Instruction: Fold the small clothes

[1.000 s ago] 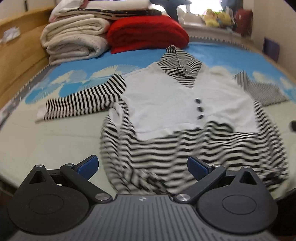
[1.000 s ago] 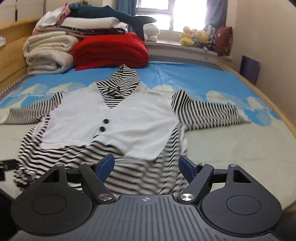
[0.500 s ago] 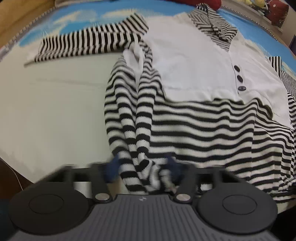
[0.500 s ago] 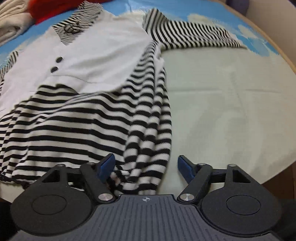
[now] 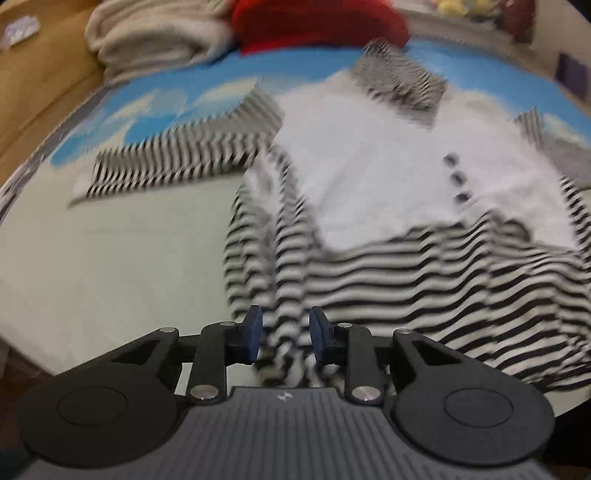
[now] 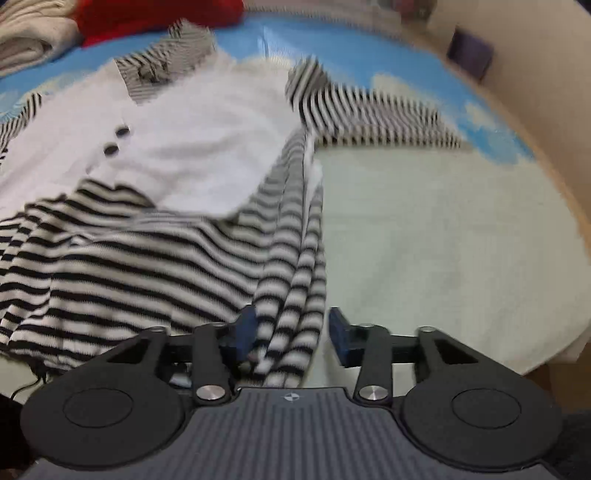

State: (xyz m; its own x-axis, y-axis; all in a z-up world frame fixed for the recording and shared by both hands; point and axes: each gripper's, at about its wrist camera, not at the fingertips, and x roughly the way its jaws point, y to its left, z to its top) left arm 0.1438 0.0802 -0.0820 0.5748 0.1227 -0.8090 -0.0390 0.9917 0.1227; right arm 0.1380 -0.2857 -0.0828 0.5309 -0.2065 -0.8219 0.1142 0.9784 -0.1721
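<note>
Bedding in pale green and blue (image 5: 110, 258) fills both views, with folded blankets (image 5: 159, 40) and a red cushion (image 5: 317, 22) at the far end. On it lies the striped sweater (image 5: 369, 177), front up, sleeves spread to left and right.

The left gripper (image 5: 285, 334) has the bunched left hem corner between its blue pads; the jaws are opening a little, yet the cloth looks still pinched. The right gripper (image 6: 291, 334) holds the right hem corner (image 6: 284, 332) loosely: cloth touches the left pad, but a gap shows at the right pad, and these jaws are opening too.

I judge the step to be the grasp of both bottom corners for the first fold. The next move needs a firm hold on both sides, then an even lift toward the collar.

One second ago both claws stood wide above the flat hem. Now they are lower, narrowed, and the hem edges are gathered into ridges.
</note>
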